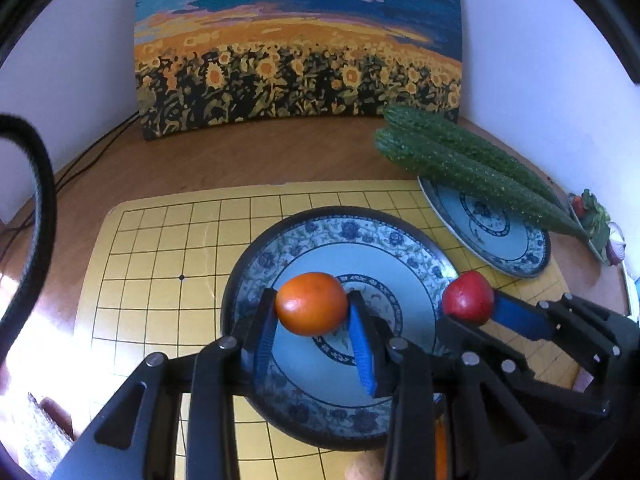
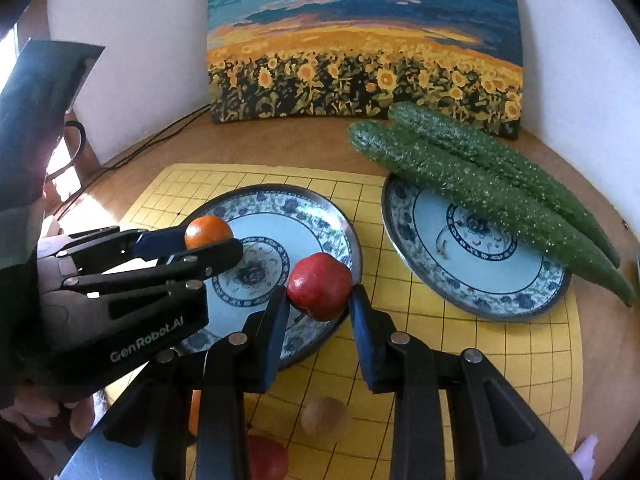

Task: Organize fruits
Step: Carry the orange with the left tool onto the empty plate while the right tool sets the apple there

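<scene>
From the left wrist, the left gripper [image 1: 312,312] has its jaws clamped on an orange-red tomato [image 1: 311,303], pads meeting it at its widest part, above the middle of the near floral plate [image 1: 256,276]. The tomato looks smooth, light and soft-skinned, so I judge a gentle squeeze across the middle suits it best; harder pressure could bruise it. To the right, the right gripper [image 1: 476,312] pinches a red fruit [image 1: 467,298] near that plate's rim. The far plate [image 1: 524,256] carries two cucumbers [image 1: 472,168], which overhang its edge.

From the right wrist, the red fruit sits firmly between the blue pads, over the near plate's right edge. It looks rounder and firmer than the tomato. The near plate holds nothing yet. A brown round fruit [image 2: 325,416] and another red one [image 2: 267,458] lie on the yellow grid mat [image 2: 520,344] below.
</scene>
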Motion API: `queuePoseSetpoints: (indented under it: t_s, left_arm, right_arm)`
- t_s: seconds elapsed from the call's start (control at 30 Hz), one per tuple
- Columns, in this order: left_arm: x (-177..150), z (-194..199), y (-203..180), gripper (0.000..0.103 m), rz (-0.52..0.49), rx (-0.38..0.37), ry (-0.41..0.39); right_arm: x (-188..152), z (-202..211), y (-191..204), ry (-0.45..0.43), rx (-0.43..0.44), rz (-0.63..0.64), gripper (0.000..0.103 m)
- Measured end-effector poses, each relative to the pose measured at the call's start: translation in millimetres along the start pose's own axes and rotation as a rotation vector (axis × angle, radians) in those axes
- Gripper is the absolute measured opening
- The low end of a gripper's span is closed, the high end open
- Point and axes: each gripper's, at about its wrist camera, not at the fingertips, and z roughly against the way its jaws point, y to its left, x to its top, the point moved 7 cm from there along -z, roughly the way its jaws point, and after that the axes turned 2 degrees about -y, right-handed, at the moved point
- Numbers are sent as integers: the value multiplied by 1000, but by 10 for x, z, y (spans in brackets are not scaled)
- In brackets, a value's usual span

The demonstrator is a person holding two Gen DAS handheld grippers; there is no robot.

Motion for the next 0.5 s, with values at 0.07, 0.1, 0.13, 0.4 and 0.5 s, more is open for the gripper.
queuePoseSetpoints:
  t_s: [0.07,0.1,0.13,0.4,0.5]
  left_arm:
    - [-9,-20,-8,36,0,-5,9]
    - [-19,-31,-17,36,0,-6,14]
    - [-24,-30,-15,36,-1,-4,8]
    - [-15,-49,-36,36,-23,7,22]
    - [-1,-57,-29,38,-19,10,31]
  right_arm:
    - [9,-18,-14,-4,-4,4,32]
    - [10,-26,-18,-5,-6,6,32]
    - [8,-35,-27,-5,-9,7,32]
    - [3,-65,-52,4,-8,1,32]
    - [2,-69,-63,13,-2,-16,33]
